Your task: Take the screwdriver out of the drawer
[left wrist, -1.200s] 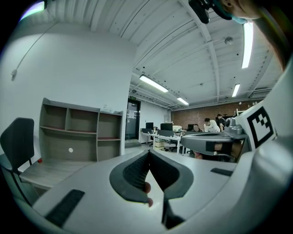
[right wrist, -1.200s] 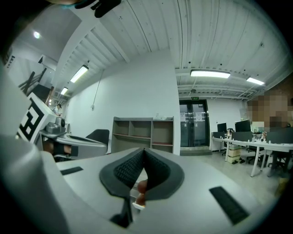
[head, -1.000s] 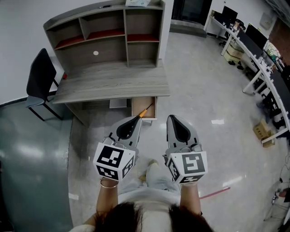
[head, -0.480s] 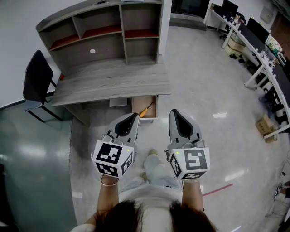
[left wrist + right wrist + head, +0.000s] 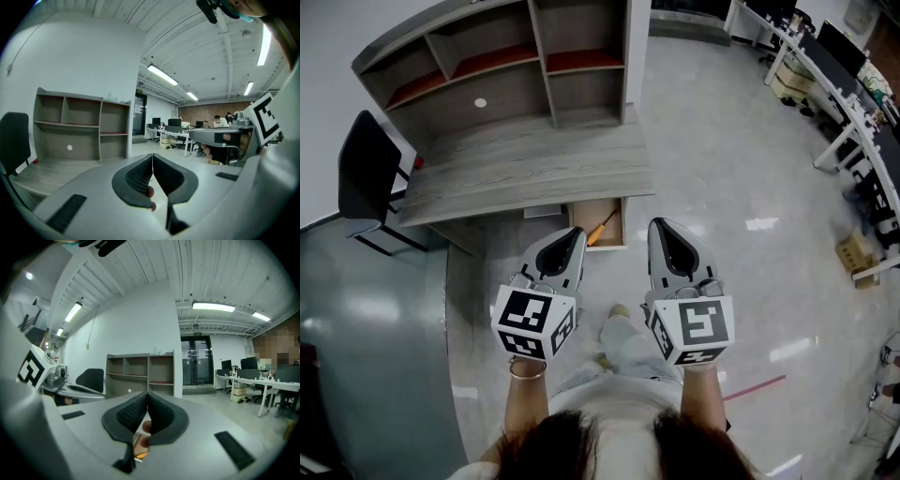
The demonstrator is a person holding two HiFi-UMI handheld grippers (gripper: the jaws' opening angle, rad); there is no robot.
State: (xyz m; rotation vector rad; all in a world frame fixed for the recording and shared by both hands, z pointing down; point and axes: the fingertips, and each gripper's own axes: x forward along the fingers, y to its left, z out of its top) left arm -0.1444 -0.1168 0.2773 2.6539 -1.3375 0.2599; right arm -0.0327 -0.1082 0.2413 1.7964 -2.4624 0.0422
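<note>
Screwdriver ahead of left hand-held gripper

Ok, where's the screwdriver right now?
In the head view, the screwdriver lies slanted in the open drawer under the desk's front edge, just beyond the left tool and the right tool.

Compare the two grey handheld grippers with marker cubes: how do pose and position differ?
In the head view, the left gripper leans rightward toward the open wooden drawer; the right gripper points nearly straight up the picture. The left gripper's tip lies beside the drawer; the right gripper's lies farther right of it. Both are shut, empty, and clear of the orange-handled screwdriver.
</note>
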